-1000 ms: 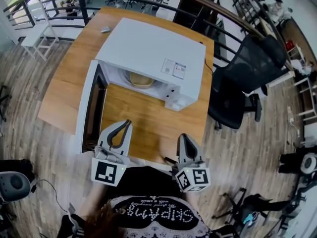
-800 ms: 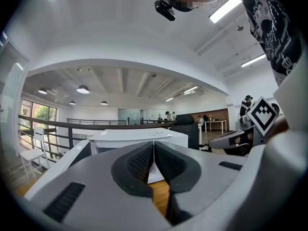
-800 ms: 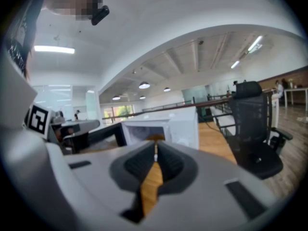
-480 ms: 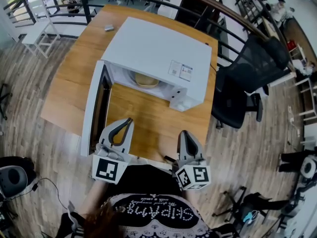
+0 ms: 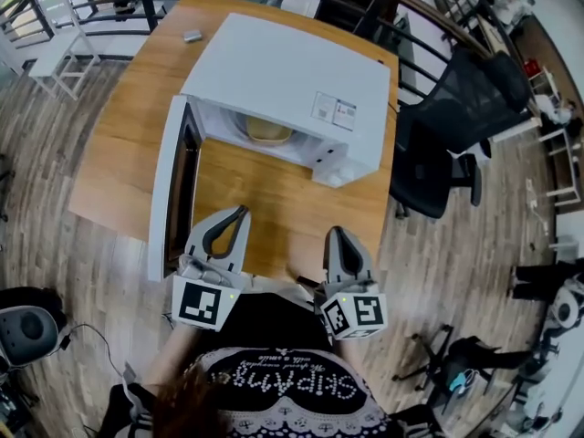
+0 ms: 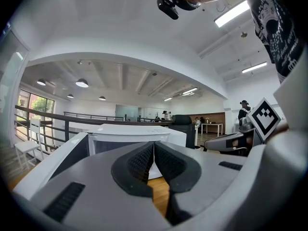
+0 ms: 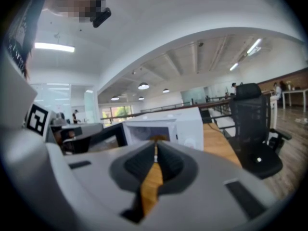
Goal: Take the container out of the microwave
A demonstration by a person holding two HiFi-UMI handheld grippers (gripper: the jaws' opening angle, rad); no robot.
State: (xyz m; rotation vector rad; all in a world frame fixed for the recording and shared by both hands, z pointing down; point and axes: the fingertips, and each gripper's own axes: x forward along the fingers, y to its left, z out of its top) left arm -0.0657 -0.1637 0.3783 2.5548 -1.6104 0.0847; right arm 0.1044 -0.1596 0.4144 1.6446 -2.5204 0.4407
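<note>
Standing at one wooden table [image 5: 265,208] bearing one white microwave [image 5: 292,76], with its one door [image 5: 169,190] hanging wide open at the microwave's left. Leaving one tan container [image 5: 267,131] sitting inside the microwave's cavity, untouched, only partly showing under the microwave's top. Holding two grippers in front of the microwave, well apart from its opening, over the table's near edge. Pointing the left gripper [image 5: 241,211] along just beside the open door, pressing its two jaws together on nothing. Pointing the right gripper [image 5: 335,231] toward the microwave's front right corner, holding its two jaws shut to a bare slit, gripping nothing. Showing one small grey object [image 5: 192,36] lying behind the microwave, and one black office chair [image 5: 447,126] standing to the microwave's right, off the table.
</note>
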